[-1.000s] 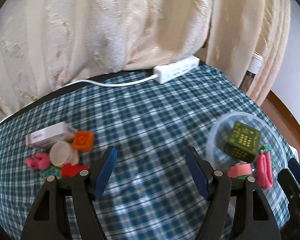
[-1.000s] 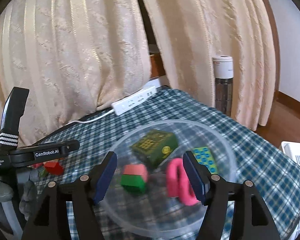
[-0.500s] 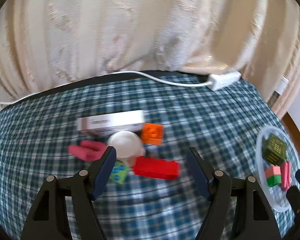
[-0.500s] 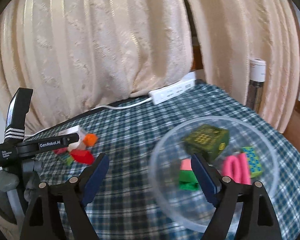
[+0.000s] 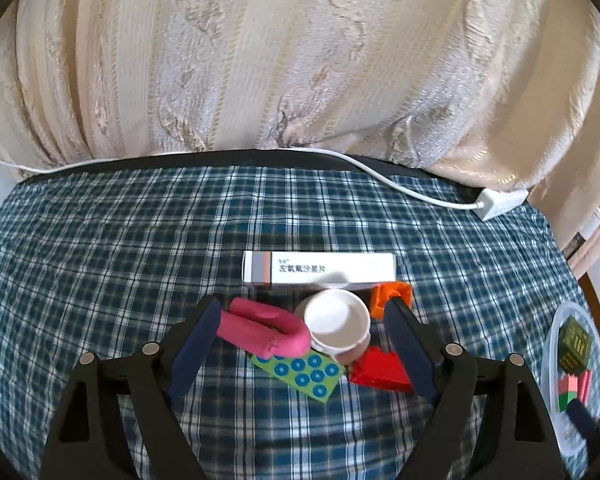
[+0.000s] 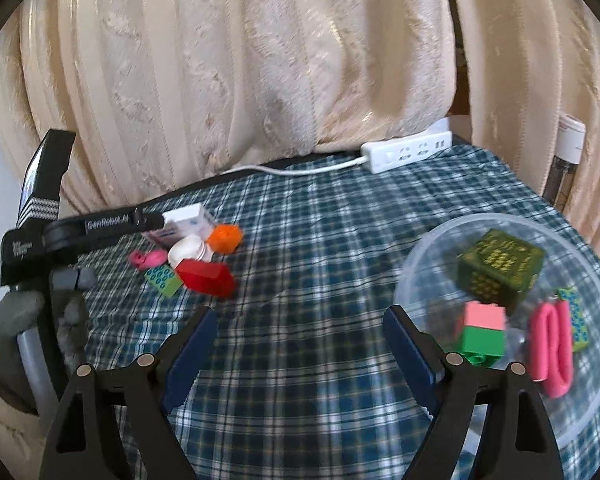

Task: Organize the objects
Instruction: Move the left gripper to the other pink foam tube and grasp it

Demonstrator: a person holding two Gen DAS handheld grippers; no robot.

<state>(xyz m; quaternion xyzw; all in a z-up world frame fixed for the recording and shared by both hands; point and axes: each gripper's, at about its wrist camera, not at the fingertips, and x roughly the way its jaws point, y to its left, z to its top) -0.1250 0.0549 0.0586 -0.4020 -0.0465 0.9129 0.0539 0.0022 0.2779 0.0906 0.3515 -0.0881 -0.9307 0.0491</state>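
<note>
Blue plaid tablecloth (image 5: 140,240) spread beneath both grippers. Clear plastic bowl (image 6: 596,412) ahead-right of the right gripper (image 6: 296,336), jaws released and empty; inside, dark green box (image 6: 500,268), pink band (image 6: 552,348), pink-and-green brick (image 6: 482,334). White medicine carton (image 5: 320,267) just beyond the left gripper (image 5: 300,338), jaws wide apart, gripping nothing. Between its fingers: pink U-shaped piece (image 5: 260,326), white cup (image 5: 337,320), green dotted card (image 5: 300,372), red brick (image 5: 380,368), orange brick (image 5: 388,296) touching the right finger.
</note>
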